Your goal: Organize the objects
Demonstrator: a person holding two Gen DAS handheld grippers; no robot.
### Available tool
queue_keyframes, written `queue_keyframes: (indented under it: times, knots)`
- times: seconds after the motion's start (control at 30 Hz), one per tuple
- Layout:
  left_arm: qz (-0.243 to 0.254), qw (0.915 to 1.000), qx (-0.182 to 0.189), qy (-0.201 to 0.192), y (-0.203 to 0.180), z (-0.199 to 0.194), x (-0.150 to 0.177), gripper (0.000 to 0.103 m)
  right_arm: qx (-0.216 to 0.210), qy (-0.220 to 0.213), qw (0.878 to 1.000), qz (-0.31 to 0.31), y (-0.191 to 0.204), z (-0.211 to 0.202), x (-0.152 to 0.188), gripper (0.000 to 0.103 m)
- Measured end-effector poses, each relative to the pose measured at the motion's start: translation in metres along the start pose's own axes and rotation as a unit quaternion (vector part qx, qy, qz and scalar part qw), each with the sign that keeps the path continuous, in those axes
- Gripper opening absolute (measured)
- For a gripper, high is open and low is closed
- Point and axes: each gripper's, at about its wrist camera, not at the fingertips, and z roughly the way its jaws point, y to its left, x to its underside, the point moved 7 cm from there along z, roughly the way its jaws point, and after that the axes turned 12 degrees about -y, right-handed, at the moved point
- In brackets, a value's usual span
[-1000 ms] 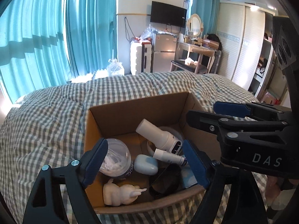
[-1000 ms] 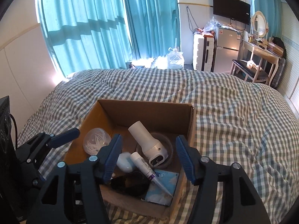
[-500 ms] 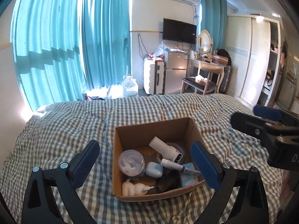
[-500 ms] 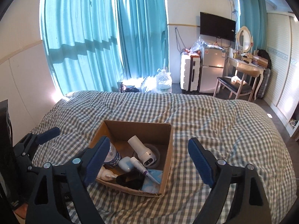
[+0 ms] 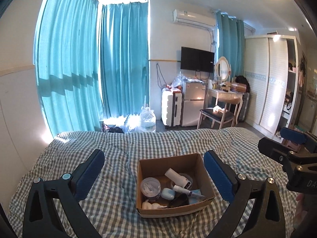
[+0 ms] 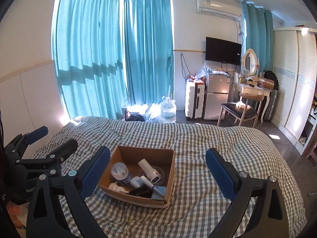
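We hold both grippers above the bed [image 5: 178,140], whose checked grey-and-white cover spreads under everything. The left gripper [image 5: 153,173] has its fingers spread wide and carries nothing; in its own view the blue pads [image 5: 90,175] stand on either side of the cardboard box [image 5: 195,162], well above it. The right gripper [image 6: 157,173] is likewise wide apart and empty, and its fingers frame the same box from the other side. The box sits open on the bed cover, near the middle of the bed. Inside it we see a clear round jar of cotton swabs [image 5: 150,186] at the left, a white handheld device [image 5: 179,178] lying tilted across a round dish toward the back, a small pale blue case [image 5: 168,193] in the middle, a white tube [image 5: 186,191] lying slantwise on a blue packet [image 5: 195,195], a dark rounded object [image 5: 179,202] at the front, and a white figurine [image 5: 152,205] in the near left corner. Beyond the bed stand teal curtains [image 6: 146,55], a white suitcase [image 6: 193,101], a small fridge [image 6: 216,97] and a chair [image 6: 240,111] at a dressing table.
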Motion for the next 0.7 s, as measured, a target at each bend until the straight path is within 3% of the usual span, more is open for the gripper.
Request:
queue_keyframes:
  times: [0.33, 0.43, 0.53, 0.7]
  knots:
    - [0.007, 0.9997, -0.003, -0.024, -0.001, -0.053, -0.012, 0.103, 0.011, -0.037, 0.999, 0.006, -0.001, -0.056, -0.005, 0.099]
    - [-0.001, 0.9987, -0.020, -0.047, 0.002, -0.071, -0.012, 0.103, 0.010, -0.045, 0.999, 0.000, 0.001, -0.070, 0.002, 0.099]
    - [-0.009, 0.9977, -0.030, -0.060, 0.005, -0.086, -0.001, 0.103, 0.026, -0.073, 0.997, -0.007, -0.003, -0.088, 0.013, 0.100]
    - [-0.012, 0.9968, -0.054, -0.059, 0.012, -0.095, 0.037, 0.103, 0.019, -0.082, 0.996, 0.012, -0.009, -0.096, 0.048, 0.100]
